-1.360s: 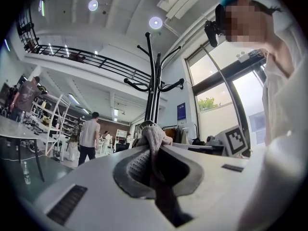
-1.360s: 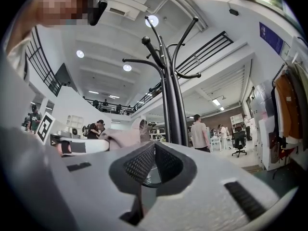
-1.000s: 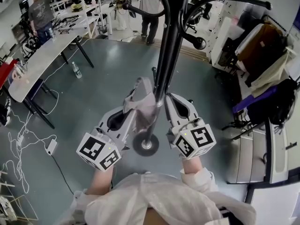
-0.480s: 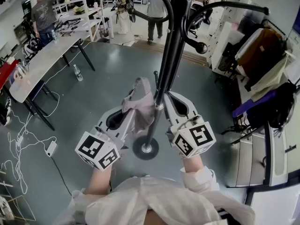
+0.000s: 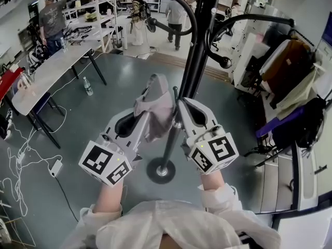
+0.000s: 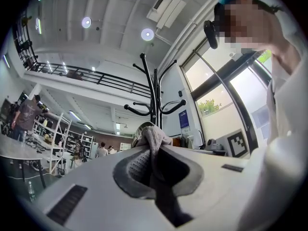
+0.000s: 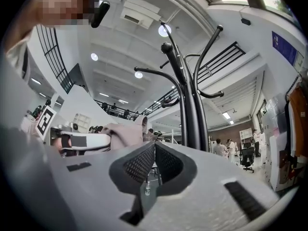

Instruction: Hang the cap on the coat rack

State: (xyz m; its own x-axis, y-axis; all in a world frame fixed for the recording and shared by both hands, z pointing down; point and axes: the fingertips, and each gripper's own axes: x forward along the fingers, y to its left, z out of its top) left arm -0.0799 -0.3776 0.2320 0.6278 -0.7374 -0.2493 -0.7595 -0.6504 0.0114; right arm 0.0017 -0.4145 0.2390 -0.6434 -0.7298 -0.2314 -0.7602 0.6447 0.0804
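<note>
A grey-beige cap (image 5: 155, 105) is pinched in my left gripper (image 5: 148, 120), bunched and sticking up past the jaws. In the left gripper view the cap's cloth (image 6: 153, 143) fills the gap between the pads, with the black coat rack (image 6: 154, 93) straight ahead. The rack's pole (image 5: 189, 82) rises from a round base (image 5: 162, 170), and its curved hooks (image 5: 224, 62) spread out above. My right gripper (image 5: 180, 109) hovers just right of the cap beside the pole, shut with nothing in it (image 7: 154, 146). The right gripper view also shows the cap (image 7: 123, 132) to the left.
A long white table (image 5: 44, 74) stands at the left, with a bottle (image 5: 88, 86) on the floor by it. Cables and a power strip (image 5: 55, 165) lie at the lower left. Desks with bags (image 5: 290, 61) line the right side. People (image 5: 175, 15) stand at the back.
Both grippers have risen along the rack's pole, the left one still carrying the cap. Both sets of jaws stand as before.
</note>
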